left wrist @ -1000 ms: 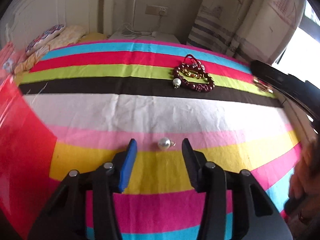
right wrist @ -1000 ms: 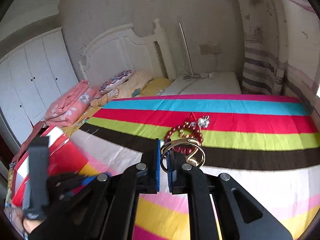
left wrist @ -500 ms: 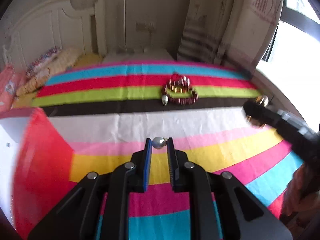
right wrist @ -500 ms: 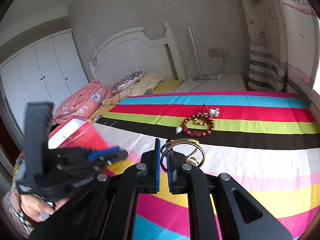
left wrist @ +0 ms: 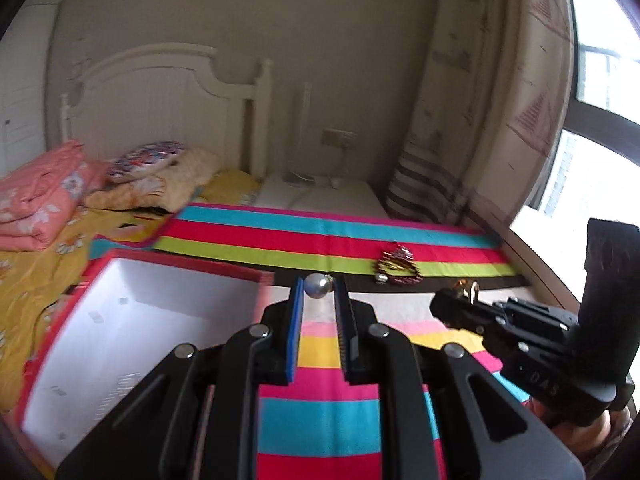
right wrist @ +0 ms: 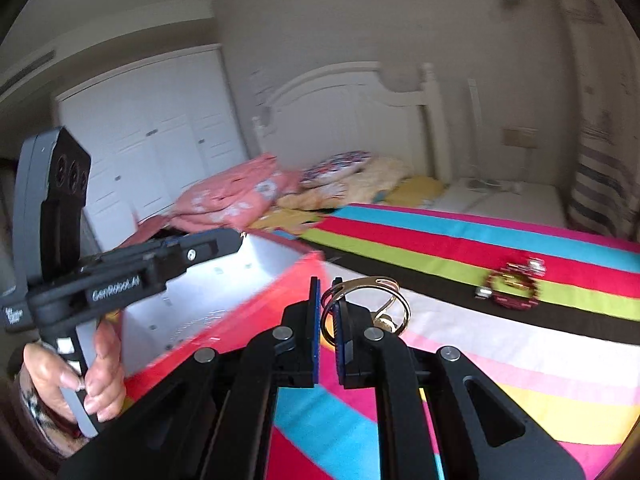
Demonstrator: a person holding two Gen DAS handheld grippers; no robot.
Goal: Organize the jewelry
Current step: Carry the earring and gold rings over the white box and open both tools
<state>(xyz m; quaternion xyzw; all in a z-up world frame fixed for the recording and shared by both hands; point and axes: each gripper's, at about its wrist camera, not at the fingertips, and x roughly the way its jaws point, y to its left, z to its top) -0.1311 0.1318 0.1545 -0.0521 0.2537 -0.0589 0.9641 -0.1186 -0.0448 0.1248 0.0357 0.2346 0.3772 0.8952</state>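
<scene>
My left gripper [left wrist: 318, 286] is shut on a pearl earring [left wrist: 316, 285], held in the air beside the near right corner of a red box [left wrist: 188, 266] with a white inside. My right gripper [right wrist: 327, 308] is shut on a gold bangle [right wrist: 374, 286], lifted above the striped bedspread just right of the red box [right wrist: 256, 308]. On the green and dark stripes lie a dark red bead bracelet [right wrist: 512, 290] with gold pieces inside it and a second pearl earring [right wrist: 482, 291]. The left gripper's fingertips reach over the box in the right wrist view.
The striped bedspread [left wrist: 400, 336] covers the bed. Pink folded quilts [left wrist: 36, 196] and pillows [left wrist: 160, 168] lie by the white headboard [left wrist: 160, 100]. A white wardrobe [right wrist: 152, 148] stands at the left. A hand [right wrist: 80, 372] grips the left tool's handle.
Both grippers rose and swung left toward the red box. The left one, open around the pearl earring a second ago, closed on it and lifted it off the bedspread.
</scene>
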